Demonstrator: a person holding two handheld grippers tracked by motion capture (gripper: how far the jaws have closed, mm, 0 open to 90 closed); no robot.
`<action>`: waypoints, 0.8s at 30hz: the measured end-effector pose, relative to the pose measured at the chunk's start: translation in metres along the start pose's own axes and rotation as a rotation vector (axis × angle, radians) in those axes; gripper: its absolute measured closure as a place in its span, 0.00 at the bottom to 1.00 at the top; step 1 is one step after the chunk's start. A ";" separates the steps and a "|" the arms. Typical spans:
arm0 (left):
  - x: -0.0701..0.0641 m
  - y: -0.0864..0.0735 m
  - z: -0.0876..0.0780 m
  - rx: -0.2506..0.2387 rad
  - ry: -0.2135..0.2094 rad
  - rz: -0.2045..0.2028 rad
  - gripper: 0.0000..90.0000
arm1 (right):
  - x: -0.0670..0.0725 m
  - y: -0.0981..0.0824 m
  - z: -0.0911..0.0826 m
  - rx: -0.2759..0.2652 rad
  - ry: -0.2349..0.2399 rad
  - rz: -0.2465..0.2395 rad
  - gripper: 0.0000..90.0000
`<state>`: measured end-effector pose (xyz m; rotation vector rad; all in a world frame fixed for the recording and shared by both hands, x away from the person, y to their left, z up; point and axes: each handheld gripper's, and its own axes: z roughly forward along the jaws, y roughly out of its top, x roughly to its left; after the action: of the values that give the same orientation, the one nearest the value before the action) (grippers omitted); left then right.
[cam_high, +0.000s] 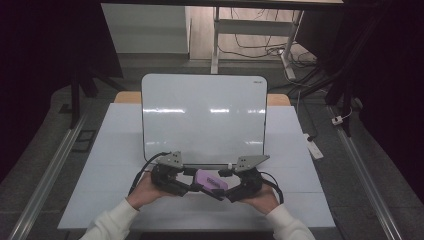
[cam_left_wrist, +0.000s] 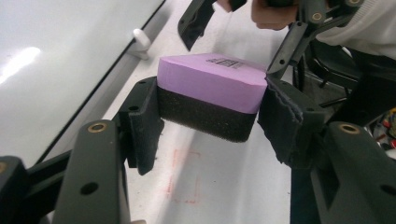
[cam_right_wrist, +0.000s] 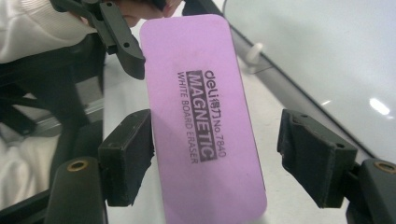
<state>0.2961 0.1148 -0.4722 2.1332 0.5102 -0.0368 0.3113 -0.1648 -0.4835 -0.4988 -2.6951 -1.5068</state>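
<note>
Eraser, purple with a black felt underside, hangs above the worktop between the two tools, just in front of the whiteboard's lower edge.

Left tool: clenched on the eraser. In the left gripper view both pads press the eraser's long sides, felt face down, purple printed face up. Judged reason: gripped across its width so the felt stays free to wipe and the block cannot twist.

Right tool: released. In the right gripper view the eraser lies between its jaws, with a clear gap to the right pad; the left pad sits close beside the edge, contact not certain. Reads as a handover, the left tool carrying the weight.

Whiteboard: propped tilted on the worktop beyond both tools, surface blank. One small white peg shows at its lower frame, just beyond the eraser. Faint red square mark on the worktop under the left tool; probably a placement marker.

Count: one eraser, one whiteboard, two tools, two hands, one peg seen, one red mark.
</note>
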 end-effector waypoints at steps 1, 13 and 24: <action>0.001 0.000 0.000 -0.001 0.012 -0.015 0.45 | 0.001 0.001 -0.001 -0.009 -0.014 -0.008 0.30; 0.012 -0.001 -0.003 -0.047 0.068 -0.149 0.45 | 0.038 0.008 0.010 0.010 -0.311 -0.246 0.43; 0.018 0.001 0.002 -0.083 0.016 -0.245 0.45 | 0.055 0.006 0.028 0.076 -0.521 -0.411 0.53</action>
<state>0.3136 0.1193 -0.4764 1.9815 0.7666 -0.1341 0.2650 -0.1239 -0.4842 -0.3946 -3.4199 -1.5149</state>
